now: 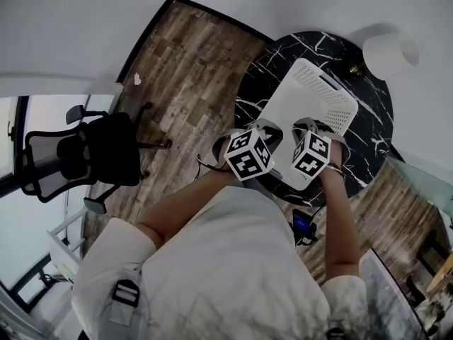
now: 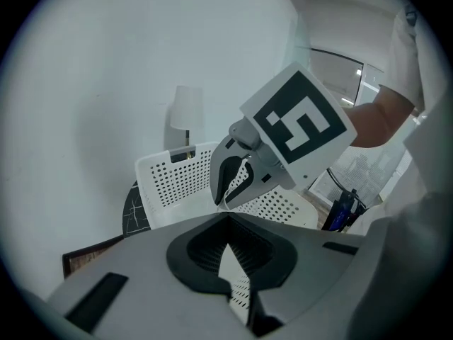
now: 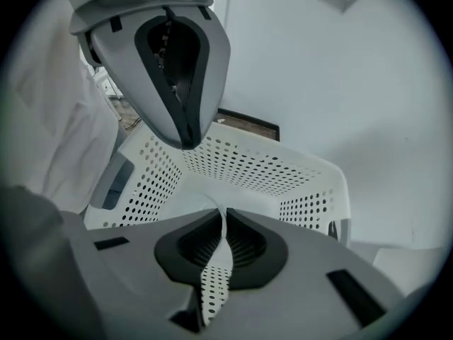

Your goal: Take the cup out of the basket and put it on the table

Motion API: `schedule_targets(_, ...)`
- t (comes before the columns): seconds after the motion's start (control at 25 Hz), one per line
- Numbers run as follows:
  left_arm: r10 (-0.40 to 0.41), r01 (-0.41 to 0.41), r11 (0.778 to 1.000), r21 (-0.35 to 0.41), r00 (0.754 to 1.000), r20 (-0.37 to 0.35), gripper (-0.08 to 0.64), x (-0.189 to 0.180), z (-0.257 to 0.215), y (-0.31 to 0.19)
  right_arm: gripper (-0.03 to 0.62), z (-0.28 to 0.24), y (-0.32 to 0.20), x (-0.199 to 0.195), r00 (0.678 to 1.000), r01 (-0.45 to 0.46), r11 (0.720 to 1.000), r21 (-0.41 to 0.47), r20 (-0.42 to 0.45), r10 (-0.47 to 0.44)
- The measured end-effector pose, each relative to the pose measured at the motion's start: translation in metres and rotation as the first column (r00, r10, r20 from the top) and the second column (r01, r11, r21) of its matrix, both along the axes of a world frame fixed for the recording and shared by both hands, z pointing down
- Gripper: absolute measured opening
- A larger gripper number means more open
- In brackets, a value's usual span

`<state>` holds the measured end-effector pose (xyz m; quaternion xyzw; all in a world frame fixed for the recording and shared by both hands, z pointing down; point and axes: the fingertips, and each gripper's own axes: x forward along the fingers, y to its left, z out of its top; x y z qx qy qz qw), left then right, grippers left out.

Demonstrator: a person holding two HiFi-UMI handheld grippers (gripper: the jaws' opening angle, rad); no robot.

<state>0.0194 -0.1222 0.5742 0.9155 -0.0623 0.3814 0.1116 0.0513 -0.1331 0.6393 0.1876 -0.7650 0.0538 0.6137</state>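
Observation:
A white perforated basket rests on the round black marble table. No cup can be made out in any view. My left gripper and right gripper hover side by side over the basket's near end. In the left gripper view my left gripper is shut to a thin slit above the basket, and the right gripper hangs ahead with its tips together. In the right gripper view my right gripper is shut over the basket's inside, with the shut left gripper above. A thin white curved edge at the right jaws' tips is unidentifiable.
A white lamp stands at the table's far right edge, behind the basket. A black office chair stands on the wooden floor to the left. A blue object sits low beside the table, near the person's body.

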Motion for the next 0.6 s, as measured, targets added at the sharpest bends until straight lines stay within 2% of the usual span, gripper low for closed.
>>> schedule_targets(0.6,0.008,-0.007,0.997,0.071,1.0,-0.023,0.006,-0.005,-0.04,0.008,0.023,-0.091,0.014,0.0,0.999,-0.036,0.994,0.106,0.022,0.033)
